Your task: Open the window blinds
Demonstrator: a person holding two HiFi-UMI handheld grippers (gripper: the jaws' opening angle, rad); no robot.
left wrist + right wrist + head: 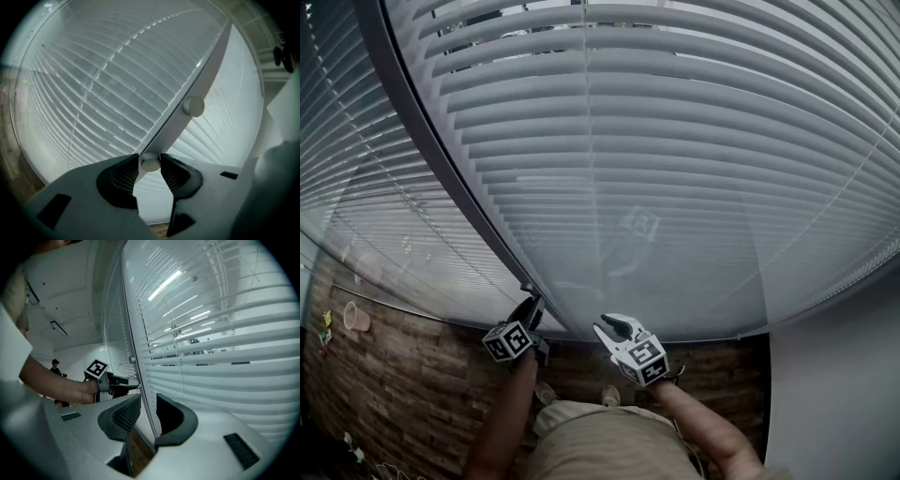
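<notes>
Wood-patterned floor (403,394) and a white wall (834,375) border a glazed partition hung with grey window blinds (675,141), seen from above by a person in beige trousers (600,441). The blinds are let down over the whole height of the glass, and gaps show between the upper slats. A dark upright frame (441,159) parts a narrower blind panel (356,187) on the left from the wide one on the right.

Left of centre, the left gripper (528,302) reaches to the foot of that frame. Its own view shows the two dark jaws clenched on a small round white knob (151,163), which is mounted on the grey frame strip and touches both jaw tips. A second knob (193,106) of the same kind sits higher on the same strip, untouched.

Just to the right, the right gripper (607,326) hovers close to the wide panel's glass, near the lower slats. Its jaws are drawn in with only a slim gap between them, and they grasp nothing. The thin line seen through that gap is the frame edge farther off. In the right gripper view, the hand (79,392) carrying the left gripper shows at the left, with a distant figure (55,365) behind it.
</notes>
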